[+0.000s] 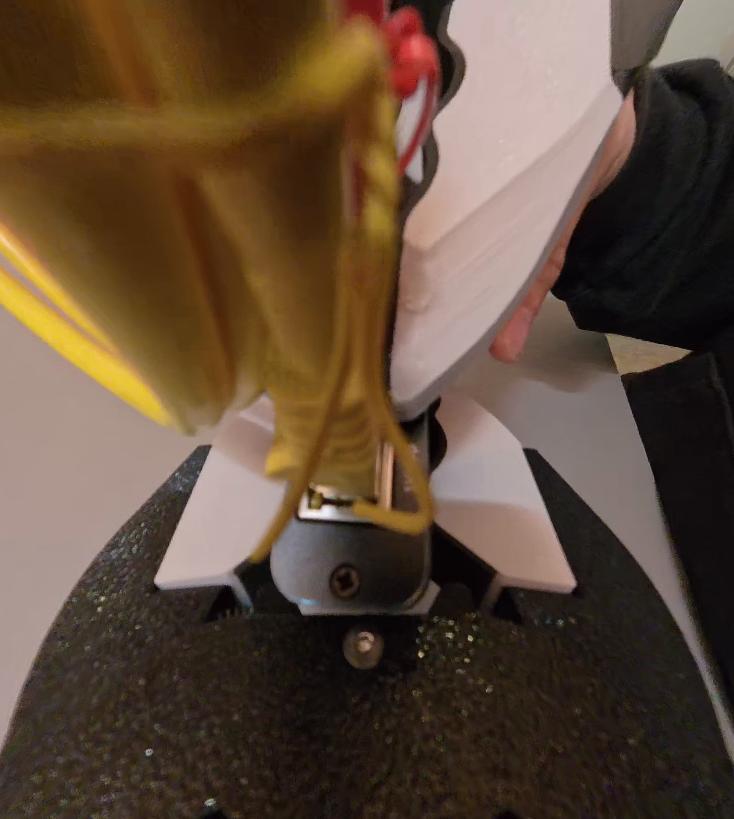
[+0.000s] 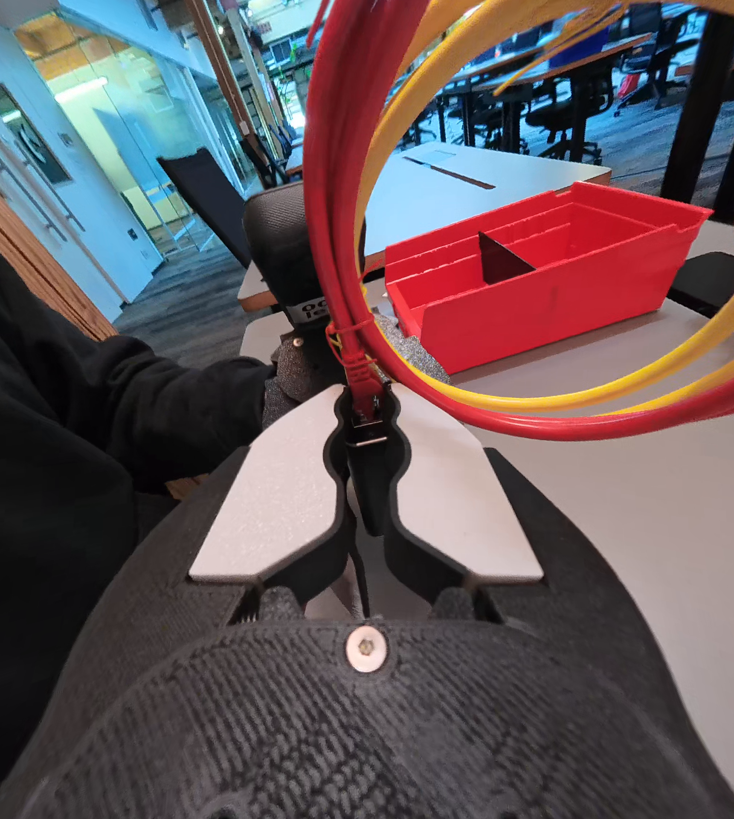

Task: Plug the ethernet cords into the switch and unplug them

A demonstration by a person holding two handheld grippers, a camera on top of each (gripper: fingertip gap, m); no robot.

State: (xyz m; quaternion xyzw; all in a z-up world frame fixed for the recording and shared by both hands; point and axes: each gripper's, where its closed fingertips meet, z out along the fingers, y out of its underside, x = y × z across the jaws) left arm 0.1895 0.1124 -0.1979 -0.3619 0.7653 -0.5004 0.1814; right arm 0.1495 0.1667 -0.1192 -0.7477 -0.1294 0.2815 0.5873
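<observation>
Unplugging seems under way: the right gripper (image 2: 367, 436) clamps the small black metal switch (image 2: 367, 478), red ethernet cord (image 2: 358, 372) plugged; left gripper (image 1: 351, 501) pinches yellow cord's plug (image 1: 338, 443), needing a latch squeeze, straight pull

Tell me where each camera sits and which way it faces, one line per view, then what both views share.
Left wrist view: sits on the left tongs, looking along them at the switch and a blurred yellow cord; a hand and black sleeve show at right.
Right wrist view: sits on the right tongs, which clamp the switch, facing a red bin on the table; a dark-clothed arm shows at left.
Shared: the switch, the yellow cord and the red cord.
</observation>
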